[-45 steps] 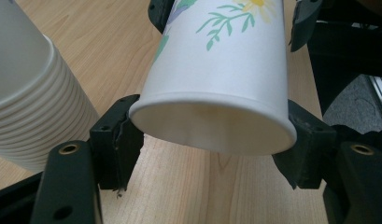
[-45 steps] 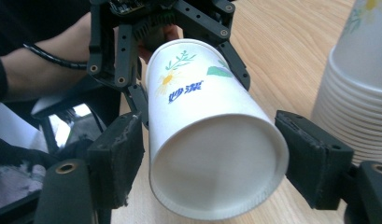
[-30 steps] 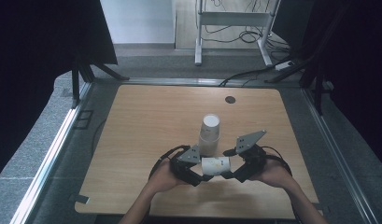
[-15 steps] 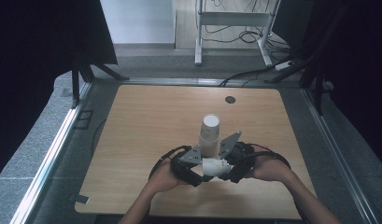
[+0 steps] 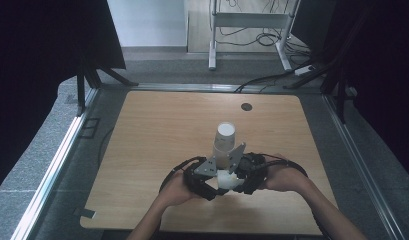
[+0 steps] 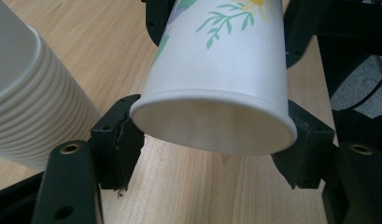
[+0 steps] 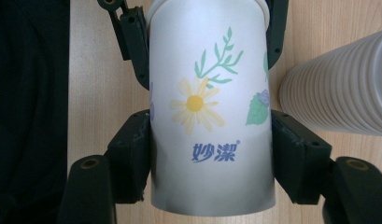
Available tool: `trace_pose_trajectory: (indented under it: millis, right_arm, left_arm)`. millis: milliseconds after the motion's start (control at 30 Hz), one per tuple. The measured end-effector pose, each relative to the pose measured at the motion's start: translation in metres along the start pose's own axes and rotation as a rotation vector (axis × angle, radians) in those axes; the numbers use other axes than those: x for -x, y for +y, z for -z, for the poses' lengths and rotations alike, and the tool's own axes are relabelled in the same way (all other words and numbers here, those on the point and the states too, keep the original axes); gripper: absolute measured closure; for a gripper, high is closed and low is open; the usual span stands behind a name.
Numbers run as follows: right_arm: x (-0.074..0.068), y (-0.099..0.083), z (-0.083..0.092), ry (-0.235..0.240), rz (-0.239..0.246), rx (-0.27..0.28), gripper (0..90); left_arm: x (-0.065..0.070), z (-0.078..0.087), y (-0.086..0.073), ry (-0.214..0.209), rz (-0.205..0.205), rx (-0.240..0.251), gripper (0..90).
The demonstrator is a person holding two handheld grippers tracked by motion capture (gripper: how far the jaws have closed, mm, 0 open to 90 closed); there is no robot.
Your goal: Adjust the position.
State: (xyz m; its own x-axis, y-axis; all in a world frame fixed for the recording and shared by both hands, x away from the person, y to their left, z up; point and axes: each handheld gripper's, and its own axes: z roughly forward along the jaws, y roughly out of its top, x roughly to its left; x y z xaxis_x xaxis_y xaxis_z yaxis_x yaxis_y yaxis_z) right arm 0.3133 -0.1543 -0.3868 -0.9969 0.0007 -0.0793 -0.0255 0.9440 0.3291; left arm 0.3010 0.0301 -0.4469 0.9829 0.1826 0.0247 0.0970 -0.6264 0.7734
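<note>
the right gripper (image 7: 212, 163), having closed in since a second ago, is now clamping the paper cup (image 7: 212, 116) alongside the left gripper (image 6: 212, 149), apparently for a handover beside the cup stack (image 5: 225, 142).

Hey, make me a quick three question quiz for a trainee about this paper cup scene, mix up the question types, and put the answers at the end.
1. True or false: the single flowered cup lies on its side between the two grippers.
2. Multiple choice: the left gripper has its jaws at the cup's A) closed bottom B) open rim C) printed middle.
3. Fill in: just beyond the held cup stands an upright ____ of white cups on the table.

Key
1. True; in the high view it is horizontal, with the right gripper closed on its other end.
2. B
3. stack
</note>
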Motion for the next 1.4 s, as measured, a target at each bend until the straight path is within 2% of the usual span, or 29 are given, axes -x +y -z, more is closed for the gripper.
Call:
trace_pose_trajectory:
  millis: [100, 300, 400, 433, 633, 833, 1200, 1400]
  right_arm:
    - [-0.001, -0.001, 0.001, -0.002, -0.003, 0.008, 36.8]
    - [-0.002, -0.007, 0.0, -0.009, -0.018, 0.066, 37.0]
    - [-0.002, -0.012, 0.002, -0.006, -0.03, 0.121, 37.0]
    - [-0.002, -0.014, 0.002, -0.006, -0.03, 0.142, 37.0]
    - [-0.003, -0.027, 0.004, -0.01, -0.07, 0.245, 37.0]
    - [-0.004, -0.04, 0.001, -0.009, -0.109, 0.334, 37.0]
    - [-0.007, -0.066, -0.014, -0.002, -0.186, 0.537, 37.0]
    - [-0.01, -0.075, -0.026, -0.009, -0.199, 0.605, 37.0]
  left_arm:
    - [0.0, 0.001, 0.0, -0.003, -0.003, 0.0, 30.9]
    - [-0.001, 0.003, 0.0, -0.015, 0.006, 0.011, 26.8]
    - [-0.002, 0.003, -0.001, -0.015, 0.03, 0.032, 22.0]
    - [-0.002, 0.004, -0.001, -0.021, 0.027, 0.033, 21.0]
    - [-0.004, 0.009, -0.002, -0.033, 0.049, 0.073, 18.8]
    - [-0.004, 0.01, -0.001, -0.035, 0.06, 0.088, 17.7]
    - [-0.005, 0.01, -0.002, -0.042, 0.069, 0.098, 17.4]
    - [-0.004, 0.01, -0.001, -0.047, 0.07, 0.1, 17.4]
